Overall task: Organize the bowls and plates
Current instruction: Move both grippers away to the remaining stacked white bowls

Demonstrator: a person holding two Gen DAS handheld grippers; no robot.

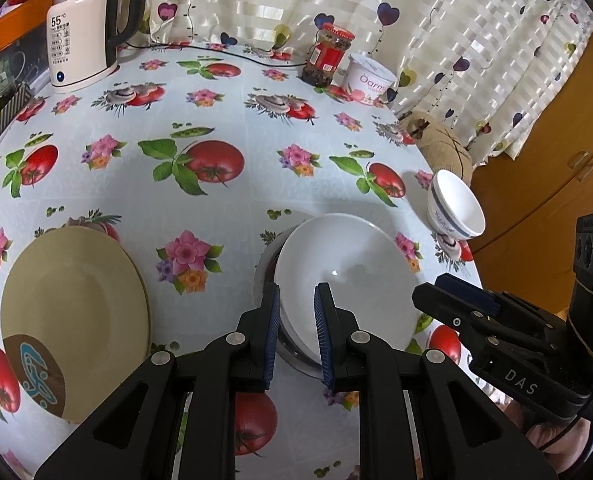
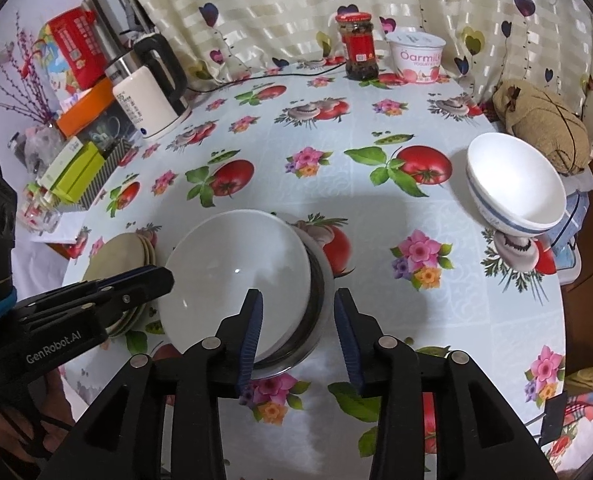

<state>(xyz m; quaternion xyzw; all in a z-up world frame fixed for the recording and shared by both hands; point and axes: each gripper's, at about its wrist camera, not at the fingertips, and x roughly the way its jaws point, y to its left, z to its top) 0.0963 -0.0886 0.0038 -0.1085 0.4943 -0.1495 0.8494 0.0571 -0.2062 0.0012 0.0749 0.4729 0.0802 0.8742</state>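
Observation:
A wide white bowl [image 1: 348, 264] [image 2: 236, 264] rests tilted inside a steel bowl [image 1: 262, 276] [image 2: 321, 280] near the table's front. My left gripper [image 1: 296, 336] [image 2: 164, 276] is shut on the white bowl's left rim, one pad outside and one inside. At the bowls' right edge, my right gripper [image 2: 300, 328] [image 1: 440, 288] stands open. One finger is over the white bowl and the other is outside the steel rim, and neither pad touches. A stack of beige plates [image 1: 76, 312] [image 2: 124, 256] lies to the left. Stacked small white bowls with a blue stripe [image 1: 456, 208] [image 2: 516, 192] stand at the right edge.
Along the back of the flowered tablecloth [image 1: 216, 120] stand a white kettle [image 1: 80, 44], a red-lidded jar [image 1: 328, 56] and a yogurt tub [image 1: 370, 78]. A burlap bundle [image 2: 544, 132] sits at the right rim. Boxes crowd the far left.

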